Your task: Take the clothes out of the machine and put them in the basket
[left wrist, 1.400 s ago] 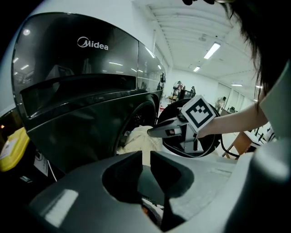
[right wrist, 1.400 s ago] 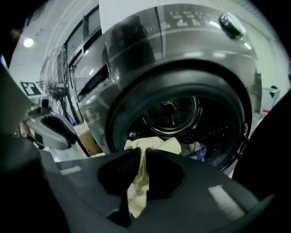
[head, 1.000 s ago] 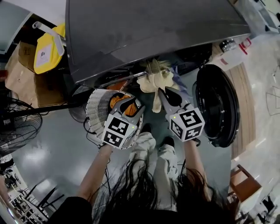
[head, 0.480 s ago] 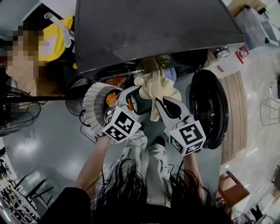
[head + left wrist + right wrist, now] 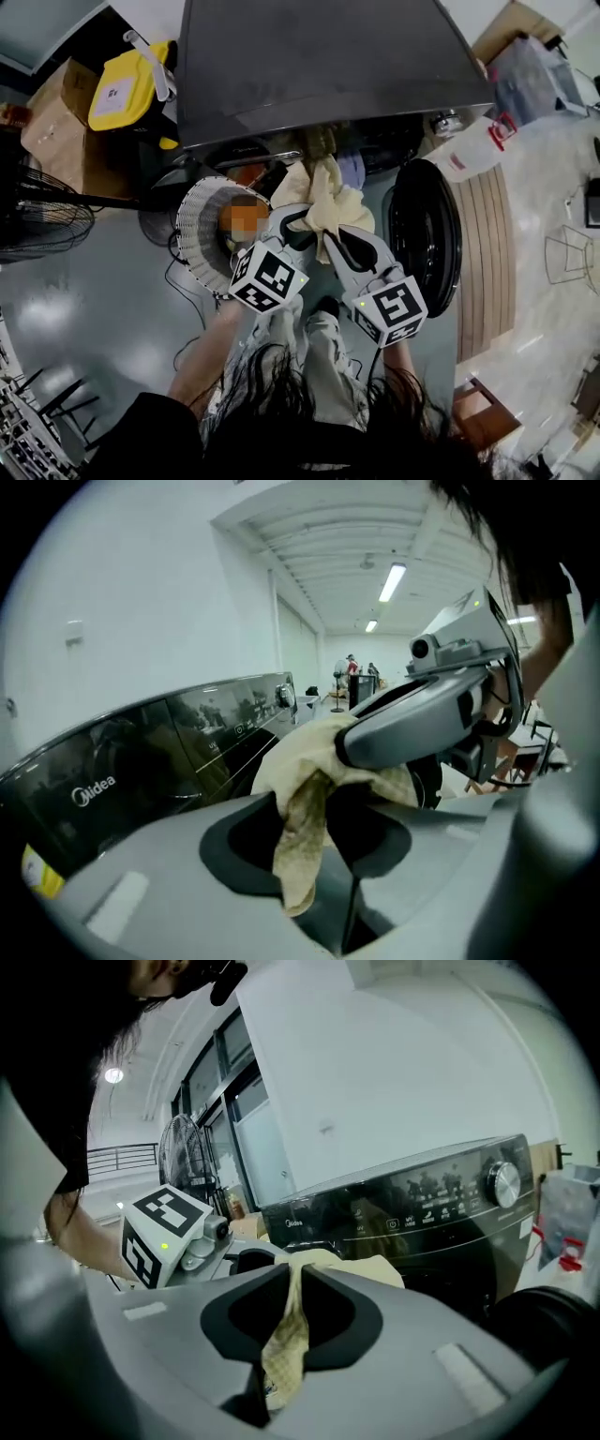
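Dark grey front-loading washing machine (image 5: 328, 66) across the top of the head view, glossy control panel facing the right tool's view. Shiny grey floor (image 5: 122, 309) beneath. Round black machine door (image 5: 427, 234) swung open at the right of the drum mouth. White ribbed round basket (image 5: 202, 225) on the floor left of the mouth, something orange inside, just beside the left tool. Black wire fan cage (image 5: 42, 220) and brown cardboard box (image 5: 56, 127) at the far left.

Crumpled cream-yellow cloth (image 5: 330, 192) held up in front of the drum mouth, between the basket and the open door, clear of the floor and not in the basket. Upper edge close to an olive bundle (image 5: 319, 142) and a lilac piece (image 5: 352, 169) at the mouth; touching or not, cannot tell.

Left tool (image 5: 289, 217), grey with a black-and-white marker cube (image 5: 269, 277), clamped on the cloth's left side — in its own view, jaws nearly together, a twisted fold pinched between the pads, a tail hanging below. Right tool (image 5: 339, 242) clamped on the same cloth from the right — jaws close together, a thin yellow strip squeezed between them. Tips of both tools near each other, cloth bunched over and between.

Yellow plastic jug (image 5: 122, 89) beside the cardboard box. White plastic jug (image 5: 469, 150) with a red cap by the machine's right corner. Silver round knob (image 5: 504, 1183) at the panel's right end.
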Motion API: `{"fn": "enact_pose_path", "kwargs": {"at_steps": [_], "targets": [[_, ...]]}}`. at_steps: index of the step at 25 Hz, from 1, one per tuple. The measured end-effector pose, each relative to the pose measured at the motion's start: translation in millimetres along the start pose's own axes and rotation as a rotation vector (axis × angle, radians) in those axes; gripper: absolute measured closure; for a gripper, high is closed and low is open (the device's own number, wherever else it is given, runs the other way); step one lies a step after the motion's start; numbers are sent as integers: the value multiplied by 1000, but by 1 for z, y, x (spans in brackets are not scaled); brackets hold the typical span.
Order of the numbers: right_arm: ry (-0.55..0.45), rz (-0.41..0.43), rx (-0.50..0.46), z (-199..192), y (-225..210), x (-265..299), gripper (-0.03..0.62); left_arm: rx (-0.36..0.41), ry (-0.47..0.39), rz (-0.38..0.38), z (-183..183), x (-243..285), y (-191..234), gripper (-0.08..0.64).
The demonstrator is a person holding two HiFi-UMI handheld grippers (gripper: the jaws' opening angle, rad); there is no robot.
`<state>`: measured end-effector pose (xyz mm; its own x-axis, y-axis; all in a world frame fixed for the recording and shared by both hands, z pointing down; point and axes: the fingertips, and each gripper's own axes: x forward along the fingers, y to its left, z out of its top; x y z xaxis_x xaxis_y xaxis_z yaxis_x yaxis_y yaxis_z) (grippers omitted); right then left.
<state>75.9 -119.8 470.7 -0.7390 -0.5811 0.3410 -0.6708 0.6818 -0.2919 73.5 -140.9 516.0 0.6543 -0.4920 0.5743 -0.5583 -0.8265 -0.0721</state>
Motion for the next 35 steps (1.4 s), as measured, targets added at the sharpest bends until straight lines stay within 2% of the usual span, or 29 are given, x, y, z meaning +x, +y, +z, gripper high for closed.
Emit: {"fn": "enact_pose_path", "kwargs": {"at_steps": [2, 4, 8, 11, 14, 18, 22, 25, 28, 30, 35], "targets": [[-18, -3, -18, 9, 4, -11, 522, -40, -29, 17, 10, -11, -5, 439], [-28, 4, -26, 17, 10, -25, 497, -53, -43, 32, 20, -25, -12, 454], [-45, 17, 11, 32, 21, -59, 395, -76, -66, 63, 34, -54, -20, 466], [-65, 52, 20, 43, 28, -83, 361, -85, -92, 98, 50, -78, -23, 469], [-32, 54, -26, 44, 28, -105, 359, -119, -148, 154, 71, -104, -18, 476], [108, 3, -143, 21, 18, -114, 344, -156, -246, 212, 103, -143, -9, 477], [254, -1, -221, -22, 6, -91, 296, -123, -303, 264, 135, -180, -15, 479], [325, -3, -256, -48, 0, -69, 254, -88, -354, 288, 162, -207, -25, 479], [337, 35, -192, -63, 10, -51, 225, -49, -416, 312, 192, -236, -35, 479], [328, 57, -150, -69, 20, -43, 224, -62, -439, 343, 207, -255, -40, 480], [290, 89, -139, -69, 42, -30, 226, -86, -500, 409, 230, -297, -51, 480]]}}
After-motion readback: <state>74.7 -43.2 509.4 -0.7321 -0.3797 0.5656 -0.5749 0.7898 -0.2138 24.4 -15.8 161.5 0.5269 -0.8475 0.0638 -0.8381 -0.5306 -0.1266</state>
